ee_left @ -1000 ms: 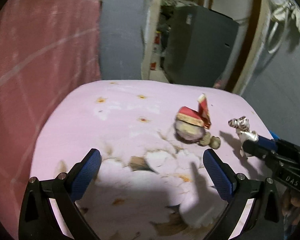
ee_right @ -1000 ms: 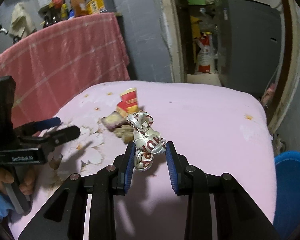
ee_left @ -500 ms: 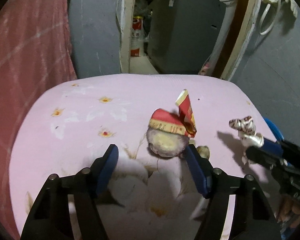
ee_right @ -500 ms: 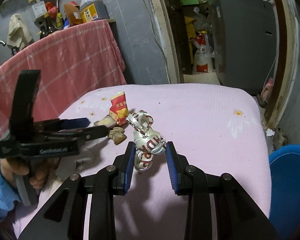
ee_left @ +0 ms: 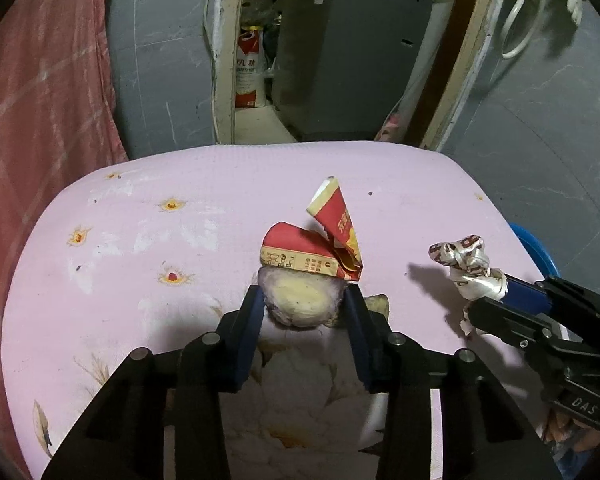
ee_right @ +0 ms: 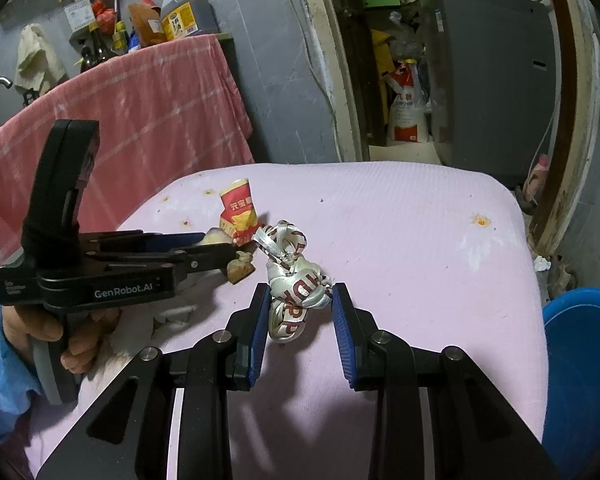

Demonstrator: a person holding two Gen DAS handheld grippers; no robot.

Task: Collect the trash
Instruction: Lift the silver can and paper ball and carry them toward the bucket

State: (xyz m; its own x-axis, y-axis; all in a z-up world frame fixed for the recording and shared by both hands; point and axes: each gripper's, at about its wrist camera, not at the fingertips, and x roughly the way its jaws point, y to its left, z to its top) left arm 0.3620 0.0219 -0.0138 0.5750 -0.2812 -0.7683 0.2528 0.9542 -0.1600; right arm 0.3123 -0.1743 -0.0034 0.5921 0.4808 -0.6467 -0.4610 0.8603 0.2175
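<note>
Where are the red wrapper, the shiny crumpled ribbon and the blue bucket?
red wrapper [ee_left: 300,254], left wrist view, its red front.
shiny crumpled ribbon [ee_right: 296,284], right wrist view, its knotted middle.
blue bucket [ee_right: 580,344], right wrist view, its wall.

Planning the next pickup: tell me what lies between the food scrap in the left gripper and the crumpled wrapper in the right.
A small brownish scrap on the pink cloth, seen in the right wrist view.

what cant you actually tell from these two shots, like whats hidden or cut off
- Blue bin: cut off by the right wrist view's right edge; its contents are not visible.
- Small brown scrap: in the left wrist view, mostly hidden behind the left gripper.
- Round pale lump: its underside is hidden; what it is cannot be told.
- Crumpled silver wrapper: its lettering is folded, unreadable in the right gripper.
</note>
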